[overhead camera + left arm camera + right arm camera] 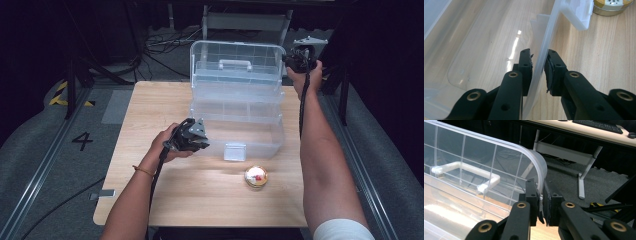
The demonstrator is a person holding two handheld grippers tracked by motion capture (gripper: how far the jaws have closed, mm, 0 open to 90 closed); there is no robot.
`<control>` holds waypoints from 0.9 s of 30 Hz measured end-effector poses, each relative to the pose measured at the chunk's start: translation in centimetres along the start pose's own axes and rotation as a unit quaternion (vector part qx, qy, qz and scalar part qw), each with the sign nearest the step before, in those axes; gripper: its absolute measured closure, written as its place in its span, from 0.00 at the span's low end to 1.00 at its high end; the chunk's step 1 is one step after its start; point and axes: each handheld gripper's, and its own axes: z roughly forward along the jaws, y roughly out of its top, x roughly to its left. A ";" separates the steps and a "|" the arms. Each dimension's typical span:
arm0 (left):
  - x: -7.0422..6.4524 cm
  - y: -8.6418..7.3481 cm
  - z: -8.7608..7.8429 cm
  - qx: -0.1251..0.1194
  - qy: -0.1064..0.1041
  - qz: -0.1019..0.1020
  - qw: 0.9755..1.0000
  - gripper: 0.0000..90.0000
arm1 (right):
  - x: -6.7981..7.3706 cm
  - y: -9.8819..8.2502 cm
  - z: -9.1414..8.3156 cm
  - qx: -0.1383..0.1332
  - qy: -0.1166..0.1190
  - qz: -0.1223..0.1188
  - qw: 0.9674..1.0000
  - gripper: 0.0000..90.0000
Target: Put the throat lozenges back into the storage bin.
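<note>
1. Clear plastic storage box (235, 107) sits at the centre-back of the tabletop (150, 165), already opened up: lid (235, 62) stands upright at the back with its white handle (234, 64) facing the person, tiered trays stepped out below it.
2. Left hand-held gripper (200, 142) is clamped on the front wall of the bottom tray (541, 67), near its left corner; in the left gripper view the thin wall runs between the two pads, one inside the tray and one outside.
3. Right hand-held gripper (290, 59) is pinched on the rounded top-right corner of the lid (540, 173); its jaws are nearly together, with the lid rim between them.
4. Front latch (234, 151) hangs undone on the bottom tray.
5. Small round gold tin (256, 176) sits on the tabletop just in front of the box, right of the latch, not touching it and not held.
6. My read: opening is done or nearly so, with base braced and lid held back. Left to do, probably: tin goes in the box. Bottom tray looks empty from here.
</note>
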 end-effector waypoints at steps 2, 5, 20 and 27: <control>0.0 0.0 0.0 0.000 0.001 0.000 1.000 0.85 | 0.0 0.0 0.1 0.000 0.001 0.004 1.000 0.93; -0.1 0.0 0.0 0.000 0.004 -0.002 1.000 0.85 | -0.1 0.0 0.3 0.001 0.003 0.004 1.000 0.93; -0.3 0.0 0.0 -0.001 0.006 -0.006 1.000 0.84 | -0.3 0.1 0.9 0.011 0.005 0.006 1.000 0.92; -0.3 -0.1 0.1 -0.004 0.002 -0.007 1.000 0.85 | -0.4 0.1 1.4 0.015 0.007 0.010 1.000 0.92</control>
